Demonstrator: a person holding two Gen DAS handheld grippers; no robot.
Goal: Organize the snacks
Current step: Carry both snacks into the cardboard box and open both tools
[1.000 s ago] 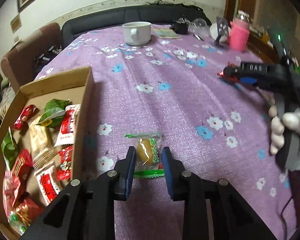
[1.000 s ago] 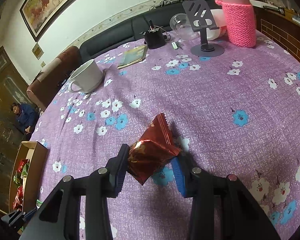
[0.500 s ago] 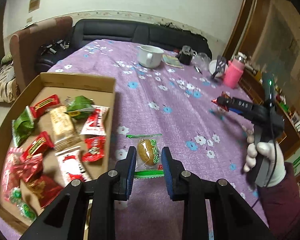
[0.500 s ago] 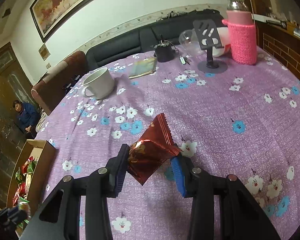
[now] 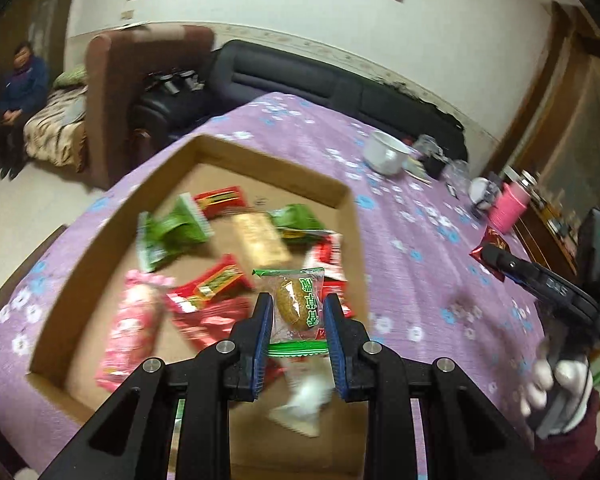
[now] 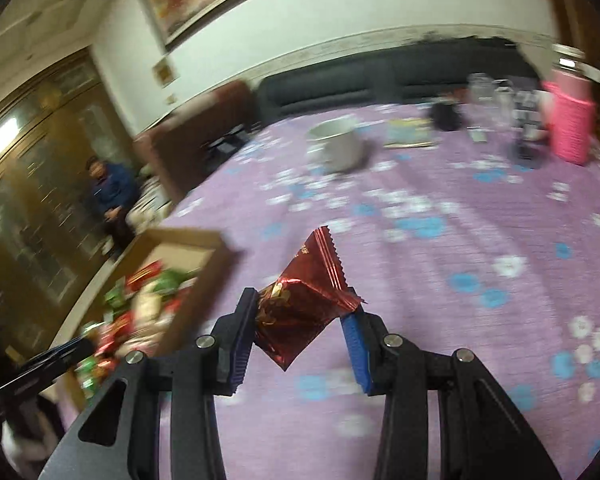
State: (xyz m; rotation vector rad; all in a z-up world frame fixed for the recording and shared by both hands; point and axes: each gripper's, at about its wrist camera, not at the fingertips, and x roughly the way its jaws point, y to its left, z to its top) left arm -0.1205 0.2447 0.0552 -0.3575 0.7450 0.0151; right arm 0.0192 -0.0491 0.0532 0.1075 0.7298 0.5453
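My left gripper point(image 5: 297, 320) is shut on a clear green-edged packet with a brown cake point(image 5: 298, 305) and holds it above the open cardboard box point(image 5: 100, 248), over its right part. The box holds several red, green and tan snack packets point(image 5: 216, 284). My right gripper point(image 6: 300, 320) is shut on a dark red foil packet point(image 6: 304, 300) and holds it above the purple flowered tablecloth point(image 6: 460, 240), to the right of the box point(image 6: 204, 280). The right gripper also shows in the left wrist view point(image 5: 496, 258) with the red packet in it.
A white mug point(image 6: 336, 148), a booklet point(image 6: 408, 136), a black item point(image 6: 446, 114), a phone stand point(image 6: 528, 140) and a pink-sleeved bottle point(image 6: 570, 120) stand at the far end of the table. A brown armchair point(image 5: 140, 92), a dark sofa and a seated person point(image 5: 18, 84) lie beyond.
My left gripper has carried the cake packet left, from over the cloth to above the box. My right gripper has swung left toward the box with the red packet.
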